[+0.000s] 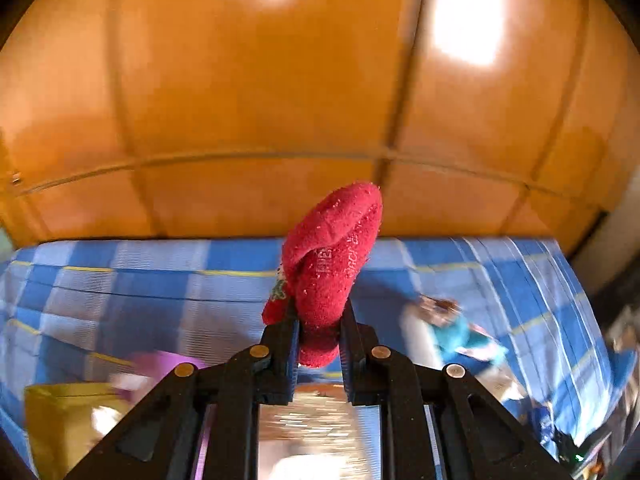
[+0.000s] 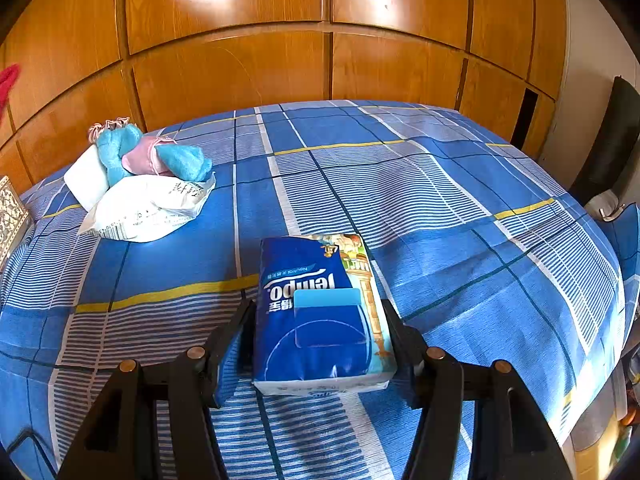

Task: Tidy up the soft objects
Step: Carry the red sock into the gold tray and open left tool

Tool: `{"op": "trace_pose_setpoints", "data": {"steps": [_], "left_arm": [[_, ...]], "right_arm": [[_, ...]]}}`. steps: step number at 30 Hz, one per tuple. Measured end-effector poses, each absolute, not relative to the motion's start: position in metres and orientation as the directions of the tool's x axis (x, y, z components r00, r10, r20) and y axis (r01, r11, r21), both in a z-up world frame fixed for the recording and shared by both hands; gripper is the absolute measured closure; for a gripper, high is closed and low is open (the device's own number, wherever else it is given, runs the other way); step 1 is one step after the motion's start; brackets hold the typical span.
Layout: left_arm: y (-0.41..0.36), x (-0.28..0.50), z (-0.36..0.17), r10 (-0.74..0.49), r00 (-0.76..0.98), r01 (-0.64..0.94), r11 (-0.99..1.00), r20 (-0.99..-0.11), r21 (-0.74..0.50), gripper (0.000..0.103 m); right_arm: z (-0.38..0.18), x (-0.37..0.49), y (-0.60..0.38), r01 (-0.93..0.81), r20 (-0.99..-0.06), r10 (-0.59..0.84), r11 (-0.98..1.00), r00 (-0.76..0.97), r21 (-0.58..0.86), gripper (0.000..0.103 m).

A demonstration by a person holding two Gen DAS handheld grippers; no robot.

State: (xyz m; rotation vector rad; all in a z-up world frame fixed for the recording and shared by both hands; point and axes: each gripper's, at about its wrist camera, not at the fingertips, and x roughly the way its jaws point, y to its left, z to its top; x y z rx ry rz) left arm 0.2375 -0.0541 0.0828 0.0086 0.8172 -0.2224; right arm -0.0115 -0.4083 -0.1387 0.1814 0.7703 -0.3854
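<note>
Wood panelling behind plaid bedspread

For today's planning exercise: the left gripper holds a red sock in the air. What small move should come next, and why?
Probably carry the red sock right and lower it toward the pile of soft things on the bed. The left gripper grips it well above the cover, while the right gripper straddles the tissue pack.

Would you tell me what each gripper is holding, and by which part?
Left gripper pinches the red sock near its lower end. Right gripper flanks the tissue pack; contact unclear.
</note>
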Motion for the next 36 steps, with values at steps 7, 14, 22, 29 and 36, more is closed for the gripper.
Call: {"op": "trace_pose_setpoints", "data": {"steps": [7,14,22,29,36], "left_arm": [[0.097,0.218,0.094,-0.053,0.707,-0.029,0.994,-0.705,-0.104,0.086],[0.226,0.144,0.024,0.04,0.635,-0.255,0.953,-0.771,-0.161,0.086],[0.269,0.102,-0.062,-0.001,0.511,-0.375,0.9,-0.86,-0.224,0.086],[0.259,0.132,-0.082,-0.059,0.503,-0.365,0.89,-0.862,-0.274,0.085],[0.253,0.148,-0.08,-0.053,0.501,-0.359,0.896,-0.864,-0.263,0.059]], "right_arm": [[-0.139,-0.011,-0.408,0.403,-0.708,-0.279,0.915,0.648,0.008,0.042],[-0.139,-0.01,-0.407,0.403,-0.709,-0.289,0.915,0.643,-0.008,0.042],[-0.139,-0.009,-0.405,0.405,-0.712,-0.305,0.914,0.632,-0.031,0.043],[-0.139,-0.008,-0.402,0.423,-0.717,-0.323,0.905,0.618,-0.043,0.043],[-0.139,-0.008,-0.401,0.43,-0.718,-0.33,0.901,0.613,-0.047,0.043]]}}
